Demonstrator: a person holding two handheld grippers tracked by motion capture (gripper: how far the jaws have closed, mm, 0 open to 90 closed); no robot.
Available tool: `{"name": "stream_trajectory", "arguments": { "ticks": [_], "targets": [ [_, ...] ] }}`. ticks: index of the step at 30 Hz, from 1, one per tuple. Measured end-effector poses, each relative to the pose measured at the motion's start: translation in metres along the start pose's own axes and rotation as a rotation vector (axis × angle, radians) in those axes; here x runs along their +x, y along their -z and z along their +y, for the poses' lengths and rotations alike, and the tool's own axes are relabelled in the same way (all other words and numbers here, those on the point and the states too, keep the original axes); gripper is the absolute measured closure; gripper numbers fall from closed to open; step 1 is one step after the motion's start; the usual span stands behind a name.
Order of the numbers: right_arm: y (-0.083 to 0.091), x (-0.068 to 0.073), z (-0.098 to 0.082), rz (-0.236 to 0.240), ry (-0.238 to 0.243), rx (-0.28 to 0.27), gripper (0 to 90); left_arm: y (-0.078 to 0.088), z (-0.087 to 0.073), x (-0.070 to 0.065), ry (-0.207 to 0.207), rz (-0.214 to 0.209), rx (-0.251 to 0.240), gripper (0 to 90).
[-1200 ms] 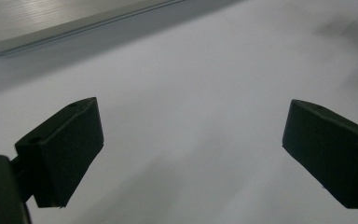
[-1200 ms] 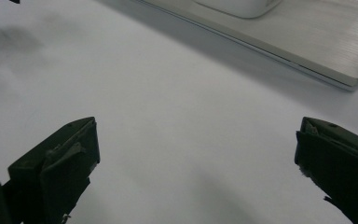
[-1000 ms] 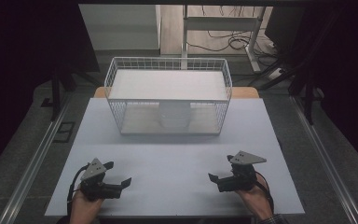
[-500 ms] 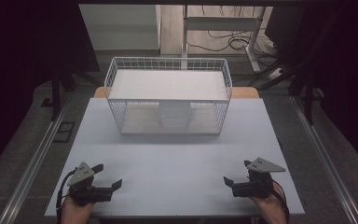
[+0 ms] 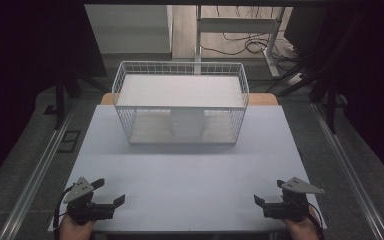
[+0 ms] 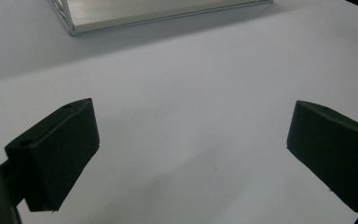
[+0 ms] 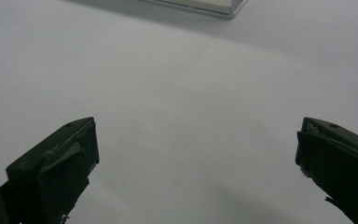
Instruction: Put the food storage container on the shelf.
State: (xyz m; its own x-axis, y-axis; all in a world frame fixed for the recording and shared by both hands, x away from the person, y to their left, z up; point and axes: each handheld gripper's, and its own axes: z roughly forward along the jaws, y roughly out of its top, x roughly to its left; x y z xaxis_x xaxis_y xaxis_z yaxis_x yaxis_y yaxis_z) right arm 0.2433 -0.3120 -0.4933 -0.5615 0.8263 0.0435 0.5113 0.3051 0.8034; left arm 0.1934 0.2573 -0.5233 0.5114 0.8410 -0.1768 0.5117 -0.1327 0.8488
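The white object inside the wire basket is too blurred to identify.

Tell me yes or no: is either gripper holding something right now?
No. In the high view the left gripper and right gripper both sit open over the bare white table, nothing between their jaws.

A white wire basket stands upright at the far middle of the table, a white cup inside.
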Motion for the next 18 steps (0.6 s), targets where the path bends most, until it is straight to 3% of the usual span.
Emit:
{"name": "stream_trajectory", "arguments": {
  "ticks": [13, 18],
  "targets": [
    [-0.0001, -0.003, -0.0054, 0.014, -0.016, 0.053, 0.3, -0.0038, -0.0018, 0.0022, 0.022, -0.007, 0.034, 2.3],
    [-0.004, 0.0008, -0.0046, 0.008, 0.03, 0.092, 1.5, -0.0055, -0.0009, 0.0008, 0.01, -0.003, 0.045, 3.0]
  ]
}}
